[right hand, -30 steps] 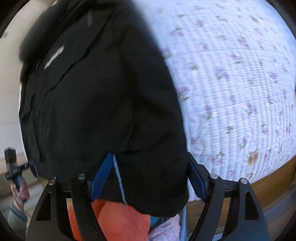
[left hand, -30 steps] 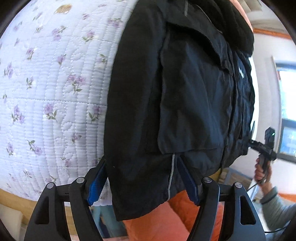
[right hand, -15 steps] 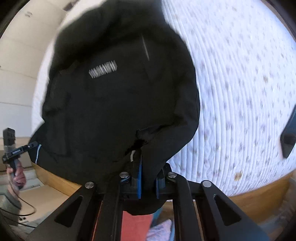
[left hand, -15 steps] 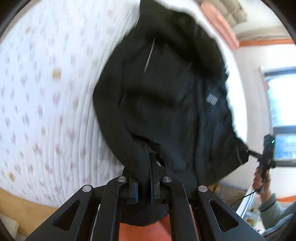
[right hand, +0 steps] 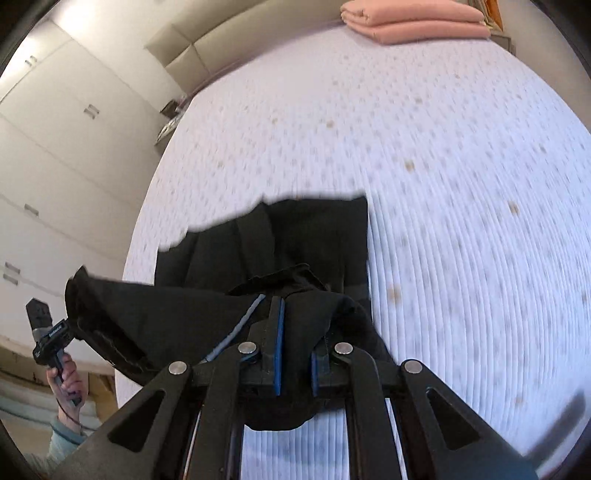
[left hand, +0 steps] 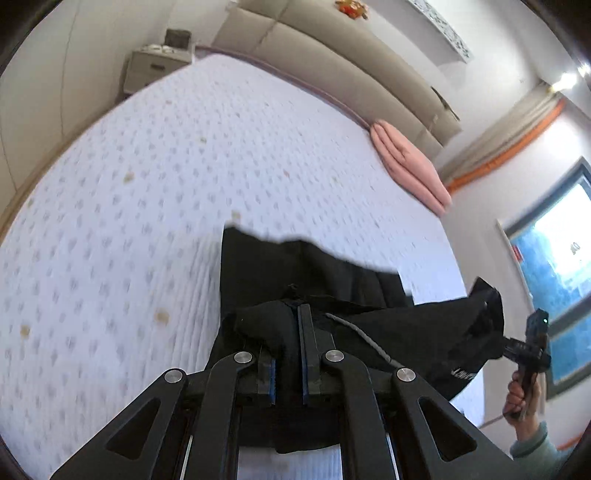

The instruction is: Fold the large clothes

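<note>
Both tongs were clamped on the black jacket: left tongs (left hand: 290, 314) and right tongs (right hand: 291, 306) each pinched one end of its near edge. The jacket (left hand: 295, 269) hung forward and down onto the bed (left hand: 147, 184), its lifted edge stretched crosswise between the hands. Neither hand was nearer; the fold likely runs ahead, toward the far edge.

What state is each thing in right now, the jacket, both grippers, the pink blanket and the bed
black jacket: pinched at two spots, lifted, part draped on the bed.
left gripper: shut on the jacket fabric.
right gripper: shut on the jacket fabric.
pink blanket: folded, lying at the head of the bed.
bed: covered with a flat floral quilt.
</note>
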Tool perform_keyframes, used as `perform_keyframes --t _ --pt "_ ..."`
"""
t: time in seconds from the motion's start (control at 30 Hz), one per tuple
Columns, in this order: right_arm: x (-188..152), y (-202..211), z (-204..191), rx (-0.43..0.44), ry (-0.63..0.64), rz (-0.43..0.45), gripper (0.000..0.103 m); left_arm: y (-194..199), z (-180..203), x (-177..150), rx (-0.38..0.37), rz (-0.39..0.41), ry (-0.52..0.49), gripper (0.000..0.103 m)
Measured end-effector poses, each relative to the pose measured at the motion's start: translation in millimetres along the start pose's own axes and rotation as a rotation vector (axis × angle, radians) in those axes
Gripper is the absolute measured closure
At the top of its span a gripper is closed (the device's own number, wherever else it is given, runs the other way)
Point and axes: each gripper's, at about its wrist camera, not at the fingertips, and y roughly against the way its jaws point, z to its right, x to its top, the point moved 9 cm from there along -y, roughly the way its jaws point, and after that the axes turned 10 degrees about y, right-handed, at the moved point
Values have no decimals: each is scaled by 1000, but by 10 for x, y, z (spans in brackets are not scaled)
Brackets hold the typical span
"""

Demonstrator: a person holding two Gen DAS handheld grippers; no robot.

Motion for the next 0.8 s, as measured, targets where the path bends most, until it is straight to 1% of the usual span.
perform_keyframes --t 0.07,0.1,0.13,0.17,0.23,0.27,0.33,0.4,0.47,0.53,0.63,0.7,0.73,0.77,0.8 --pt "245 -341 145 -1 -29 -11 86 -316 -43 160 52 0 31 91" --pt "348 -616 78 -3 -42 -24 86 -448 -141 218 76 -11 50 89" --pt "383 -888 165 -11 -64 -61 85 -596 -229 250 106 -29 68 87" --pt "503 -1102 215 -19 -80 -91 84 -789 -314 233 148 -58 87 85" --pt "433 -1621 340 -30 -120 -190 81 -1132 -511 139 230 -123 120 83" --pt "397 -1690 399 -29 -129 -214 80 -1237 -579 77 250 -142 127 80" --pt "332 -1940 466 3 -155 -238 79 -1417 -698 -14 247 -153 159 78" --pt "313 -2058 509 25 -171 -235 79 -1446 -744 -25 239 -141 190 78" --pt "303 -2108 542 56 -177 -239 79 -1432 -760 -23 228 -147 218 78" --pt "301 -2071 581 105 -208 -243 79 -1361 -749 12 218 -151 235 78" --pt "372 -1910 629 164 -266 -220 78 -1164 -702 108 204 -132 212 77" --pt "398 -1802 658 195 -297 -198 74 -966 -628 176 176 -128 197 77" --pt "428 -1705 683 202 -311 -174 71 -888 -598 201 155 -132 195 75" --pt "457 -1662 696 205 -319 -158 66 -790 -565 236 117 -142 204 71" --pt "474 -1578 726 202 -332 -139 61 -719 -548 267 81 -153 217 69"
